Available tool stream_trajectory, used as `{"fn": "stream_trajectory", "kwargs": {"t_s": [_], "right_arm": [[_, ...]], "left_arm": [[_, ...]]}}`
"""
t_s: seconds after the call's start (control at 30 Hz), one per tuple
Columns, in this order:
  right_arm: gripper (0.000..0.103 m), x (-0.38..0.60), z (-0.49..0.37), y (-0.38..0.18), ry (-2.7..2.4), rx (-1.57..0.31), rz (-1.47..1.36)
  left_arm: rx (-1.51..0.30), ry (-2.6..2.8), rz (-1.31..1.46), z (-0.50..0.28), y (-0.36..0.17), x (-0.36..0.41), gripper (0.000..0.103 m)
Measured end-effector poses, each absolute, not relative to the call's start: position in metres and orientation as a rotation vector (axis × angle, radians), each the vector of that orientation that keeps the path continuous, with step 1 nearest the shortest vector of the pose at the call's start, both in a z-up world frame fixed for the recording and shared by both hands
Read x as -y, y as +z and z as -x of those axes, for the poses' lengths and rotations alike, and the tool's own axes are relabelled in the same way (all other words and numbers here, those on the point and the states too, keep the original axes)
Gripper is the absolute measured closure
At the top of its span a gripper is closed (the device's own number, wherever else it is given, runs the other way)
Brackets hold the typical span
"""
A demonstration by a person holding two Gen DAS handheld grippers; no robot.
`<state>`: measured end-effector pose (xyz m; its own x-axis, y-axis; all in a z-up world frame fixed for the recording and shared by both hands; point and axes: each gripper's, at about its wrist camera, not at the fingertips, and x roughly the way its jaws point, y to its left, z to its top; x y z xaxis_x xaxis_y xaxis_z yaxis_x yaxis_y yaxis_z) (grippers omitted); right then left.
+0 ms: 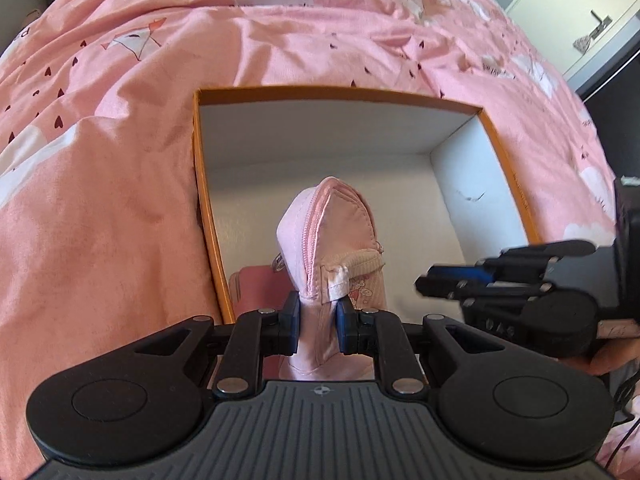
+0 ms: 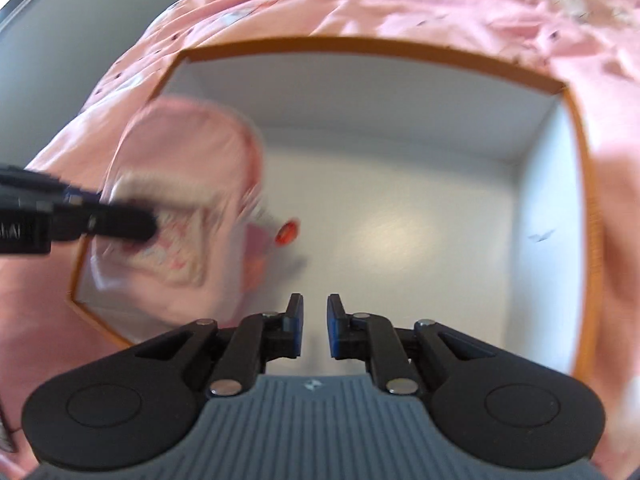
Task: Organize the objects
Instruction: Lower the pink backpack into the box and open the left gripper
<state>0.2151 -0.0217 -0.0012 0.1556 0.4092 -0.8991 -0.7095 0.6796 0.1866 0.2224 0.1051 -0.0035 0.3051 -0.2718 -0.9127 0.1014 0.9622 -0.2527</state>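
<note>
**Holding a pink pouch over the open box**

Starting at the left of the left wrist view, a pink bedspread (image 1: 120,160) printed with small hearts and white clouds covers the bed and rises around an orange-rimmed box (image 1: 208,216) with white inner walls. The box sits sunk into the fabric, its left rim against the folds.

The left gripper (image 1: 318,312) is clamped on a small pink zippered pouch (image 1: 320,232), the blue pads pressing its lower part from both sides. The pouch stands upright above the pads, zipper seam facing the camera, a striped pocket with a cartoon print on its right side. It hangs over the near left part of the box interior. Below it, by the near left corner of the box floor, lies a flat pink item (image 1: 256,288), partly hidden by the pouch and the gripper.

Further right, the right gripper (image 1: 424,282) enters from the right edge of that view, over the near right part of the box. In its own blurred view, its jaws stand a narrow gap apart with nothing between them, the bare white floor showing through the gap. There the pouch appears at the left with the left gripper across it, and a small orange-red object (image 2: 287,232) just to its right.
</note>
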Motion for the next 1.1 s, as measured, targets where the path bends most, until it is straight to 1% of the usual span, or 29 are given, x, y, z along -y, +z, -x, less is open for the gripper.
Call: {"fn": "stream_trajectory", "kwargs": {"t_s": [0.13, 0.2, 0.23, 0.27, 0.3, 0.33, 0.4, 0.43, 0.5, 0.6, 0.67, 0.77, 0.87, 0.93, 0.97, 1.03, 1.1], "right_arm": [[0.088, 0.021, -0.241, -0.001, 0.837, -1.190, 0.193], [0.087, 0.021, -0.248, 0.002, 0.862, -1.207, 0.134], [0.083, 0.019, -0.250, 0.000, 0.874, -1.218, 0.100], [0.073, 0.017, -0.250, 0.000, 0.885, -1.231, 0.060], [0.068, 0.015, -0.250, -0.002, 0.894, -1.244, 0.013], [0.067, 0.015, -0.250, -0.004, 0.904, -1.253, -0.028], [0.066, 0.013, -0.253, -0.008, 0.910, -1.276, -0.090], [0.066, 0.012, -0.254, -0.010, 0.909, -1.284, -0.119], [0.062, 0.008, -0.257, -0.016, 0.906, -1.298, -0.157], [0.056, 0.003, -0.259, -0.025, 0.878, -1.322, -0.161], [0.048, 0.003, -0.260, -0.030, 0.865, -1.337, -0.162], [0.039, 0.005, -0.260, -0.034, 0.850, -1.363, -0.174], [0.039, 0.004, -0.259, -0.037, 0.864, -1.417, -0.193], [0.042, 0.001, -0.257, -0.038, 0.879, -1.445, -0.205], [0.050, -0.001, -0.255, -0.038, 0.884, -1.447, -0.203], [0.061, -0.005, -0.251, -0.035, 0.900, -1.437, -0.191], [0.067, -0.008, -0.247, -0.032, 0.927, -1.446, -0.206]], "left_arm": [[-1.324, -0.223, 0.074, -0.225, -0.015, -0.092, 0.081], [-1.343, -0.195, 0.049, -0.224, -0.019, -0.090, 0.078], [-1.346, -0.187, 0.038, -0.223, -0.020, -0.088, 0.077], [-1.348, -0.183, 0.034, -0.223, -0.020, -0.088, 0.077], [-1.352, -0.180, 0.030, -0.223, -0.021, -0.087, 0.071], [-1.355, -0.181, 0.026, -0.223, -0.021, -0.086, 0.068], [-1.355, -0.180, 0.021, -0.221, -0.021, -0.086, 0.062], [-1.348, -0.175, 0.012, -0.219, -0.020, -0.085, 0.061], [-1.325, -0.158, -0.010, -0.218, -0.014, -0.086, 0.059], [-1.278, -0.162, -0.022, -0.208, -0.006, -0.088, 0.059], [-1.217, -0.153, -0.040, -0.201, 0.003, -0.090, 0.059], [-1.111, -0.112, -0.010, -0.192, 0.019, -0.097, 0.059], [-1.047, -0.063, 0.032, -0.183, 0.027, -0.106, 0.059], [-1.045, -0.033, 0.040, -0.183, 0.025, -0.107, 0.059], [-1.053, -0.026, 0.055, -0.183, 0.023, -0.110, 0.059], [-1.074, -0.024, 0.092, -0.178, 0.019, -0.113, 0.061], [-1.086, -0.020, 0.111, -0.171, 0.013, -0.116, 0.069]]}}
